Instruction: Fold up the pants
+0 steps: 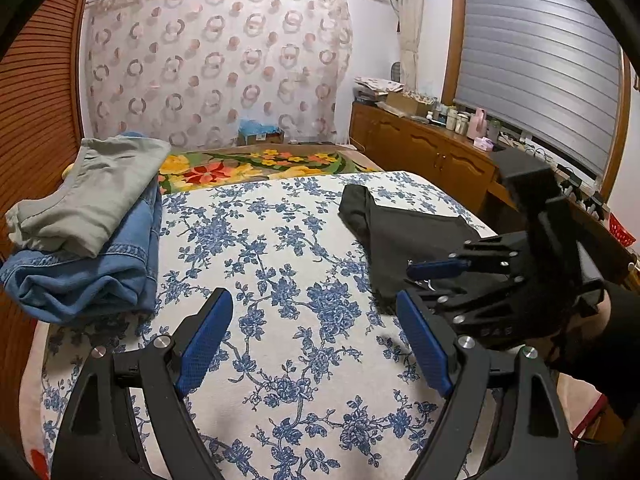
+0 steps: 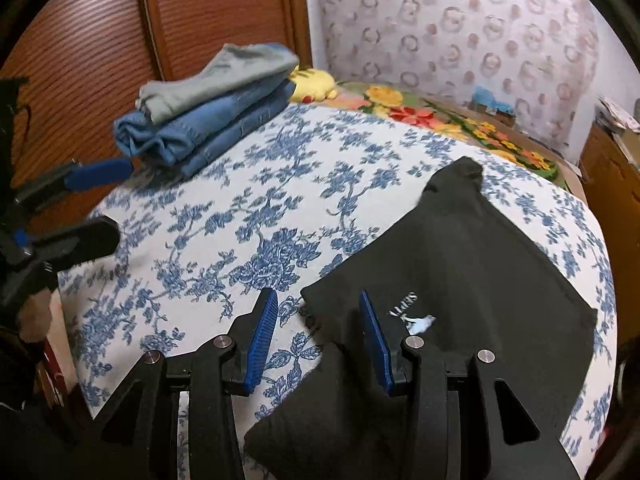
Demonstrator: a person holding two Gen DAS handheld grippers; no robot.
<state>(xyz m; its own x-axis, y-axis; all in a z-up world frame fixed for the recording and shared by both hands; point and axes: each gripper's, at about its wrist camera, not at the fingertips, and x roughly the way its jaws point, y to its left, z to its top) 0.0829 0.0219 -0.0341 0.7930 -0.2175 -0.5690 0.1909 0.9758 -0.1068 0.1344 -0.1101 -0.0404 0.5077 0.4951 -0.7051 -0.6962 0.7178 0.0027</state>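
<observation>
Black pants (image 2: 460,260) lie folded on the right part of the blue-flowered bed sheet (image 2: 248,216), a white label facing up near their front edge. My right gripper (image 2: 317,296) hangs over their near left corner with its jaws partly apart. Sheet and cloth show in the gap, and no pad presses on anything. From the left wrist view the black pants (image 1: 400,232) lie at the right with the right gripper (image 1: 420,280) above their near edge. My left gripper (image 1: 312,296) is wide open over bare sheet (image 1: 280,240), holding nothing. It appears as the left gripper (image 2: 120,200) at the left edge.
Folded grey pants (image 1: 92,200) sit on folded blue jeans (image 1: 80,276) at the bed's far left corner, beside a ribbed wooden door (image 1: 36,120). A floral blanket (image 1: 240,168) and a yellow plush toy (image 2: 312,84) lie beyond. A wooden cabinet (image 1: 432,152) with bottles runs along the right.
</observation>
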